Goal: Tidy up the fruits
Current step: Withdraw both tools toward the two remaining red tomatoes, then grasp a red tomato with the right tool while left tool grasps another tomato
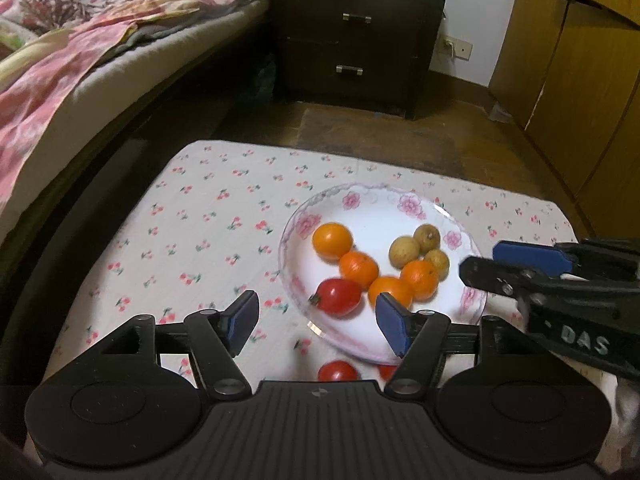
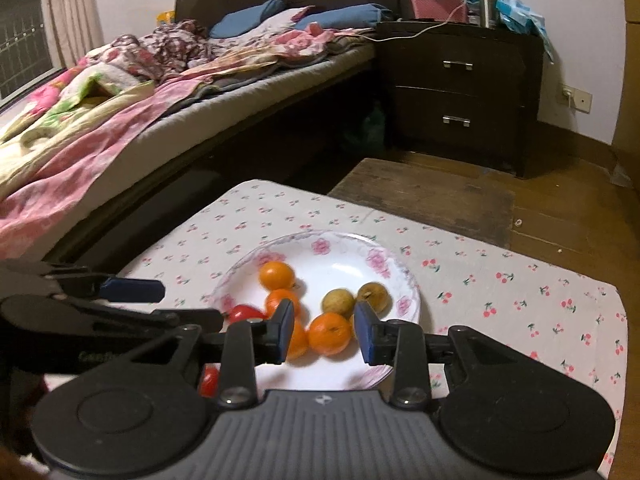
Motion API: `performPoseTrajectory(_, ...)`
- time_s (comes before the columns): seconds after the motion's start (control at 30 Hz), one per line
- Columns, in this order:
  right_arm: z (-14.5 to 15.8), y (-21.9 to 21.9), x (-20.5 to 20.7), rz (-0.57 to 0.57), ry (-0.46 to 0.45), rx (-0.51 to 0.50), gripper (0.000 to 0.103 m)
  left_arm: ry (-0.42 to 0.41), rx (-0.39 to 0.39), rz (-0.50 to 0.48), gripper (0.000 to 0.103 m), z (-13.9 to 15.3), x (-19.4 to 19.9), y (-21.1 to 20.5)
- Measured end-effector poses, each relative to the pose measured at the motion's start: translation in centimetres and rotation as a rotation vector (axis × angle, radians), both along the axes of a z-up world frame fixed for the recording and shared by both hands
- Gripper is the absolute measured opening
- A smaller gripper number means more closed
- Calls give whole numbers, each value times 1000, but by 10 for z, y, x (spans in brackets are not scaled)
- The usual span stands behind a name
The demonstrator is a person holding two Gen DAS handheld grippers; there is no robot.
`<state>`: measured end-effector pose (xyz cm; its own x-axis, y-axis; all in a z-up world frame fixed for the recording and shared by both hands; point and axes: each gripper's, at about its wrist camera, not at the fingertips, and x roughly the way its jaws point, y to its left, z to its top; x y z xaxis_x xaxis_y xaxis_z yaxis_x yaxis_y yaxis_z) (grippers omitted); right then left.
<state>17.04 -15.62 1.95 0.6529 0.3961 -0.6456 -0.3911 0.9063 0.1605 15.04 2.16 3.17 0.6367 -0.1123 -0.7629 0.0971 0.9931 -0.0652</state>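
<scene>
A white floral plate (image 1: pixel 348 200) (image 2: pixel 332 242) sits on a cherry-print cloth. It holds several oranges (image 1: pixel 333 241) (image 2: pixel 329 333), three brownish round fruits (image 1: pixel 404 253) (image 2: pixel 338 301) and a red tomato (image 1: pixel 339 297) (image 2: pixel 245 313). Two more tomatoes (image 1: pixel 338 371) (image 2: pixel 209 381) lie on the cloth by the plate's near rim. My left gripper (image 1: pixel 316 322) is open and empty, hovering over the plate's near-left rim. My right gripper (image 2: pixel 323 330) is open and empty above an orange; it also shows in the left wrist view (image 1: pixel 486 262).
The cloth-covered table (image 1: pixel 192 216) ends at a wooden floor. A bed with heaped bedding (image 2: pixel 120 92) stands on the left. A dark two-drawer nightstand (image 2: pixel 456 92) stands beyond the table. A wooden wardrobe (image 1: pixel 580 80) is on the right.
</scene>
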Motion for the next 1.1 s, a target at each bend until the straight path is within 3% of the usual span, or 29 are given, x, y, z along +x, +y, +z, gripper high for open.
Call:
performPoseTrajectory(0.3, -15, 17, -49, 94, 41, -15, 38, 42, -26, 0, 72, -12, -13, 18)
performPoseTrajectory(0.6, -49, 32, -35, 114, 130, -18, 38, 65, -56, -24, 72, -18, -20, 24)
performPoseTrajectory(1.1, -63, 47, -21, 135, 79, -70, 41, 101, -65, -67, 75, -29, -28, 33)
